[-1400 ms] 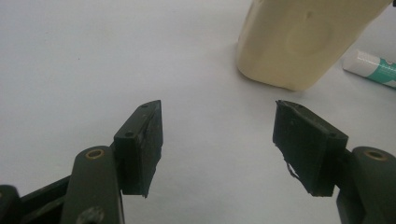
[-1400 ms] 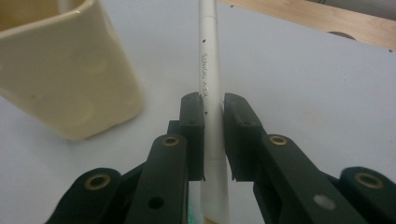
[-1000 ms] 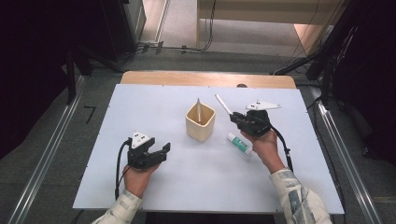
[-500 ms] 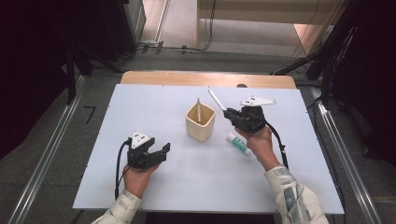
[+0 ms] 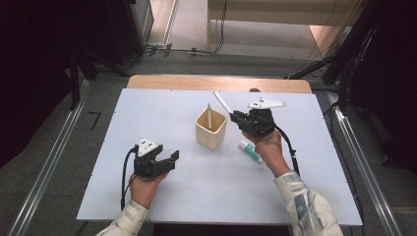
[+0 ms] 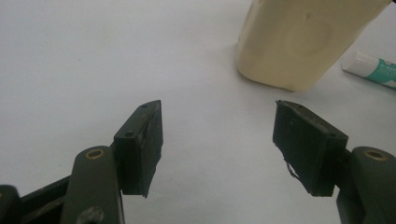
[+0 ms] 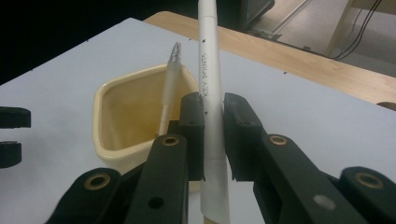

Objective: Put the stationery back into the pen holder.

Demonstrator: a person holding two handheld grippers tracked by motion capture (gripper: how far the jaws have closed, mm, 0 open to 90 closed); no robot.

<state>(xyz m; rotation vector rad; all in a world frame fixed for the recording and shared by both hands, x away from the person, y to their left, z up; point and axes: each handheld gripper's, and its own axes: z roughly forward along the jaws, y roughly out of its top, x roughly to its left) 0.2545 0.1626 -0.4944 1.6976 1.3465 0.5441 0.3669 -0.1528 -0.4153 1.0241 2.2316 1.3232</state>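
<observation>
R gripper [image 5: 235, 116] clamped on white pen [image 7: 210, 93], just at 3 o'clock of cream cup [image 5: 211, 129]; second pen [image 7: 169, 81] inside cup. L gripper [image 6: 217, 140] jaws apart, empty, at cup's 7 o'clock

I see a white rectangular tabletop [image 5: 162, 123] carrying a cream squarish ceramic cup [image 5: 210, 132] and a white-and-green tube [image 5: 251, 151] lying flat.
</observation>
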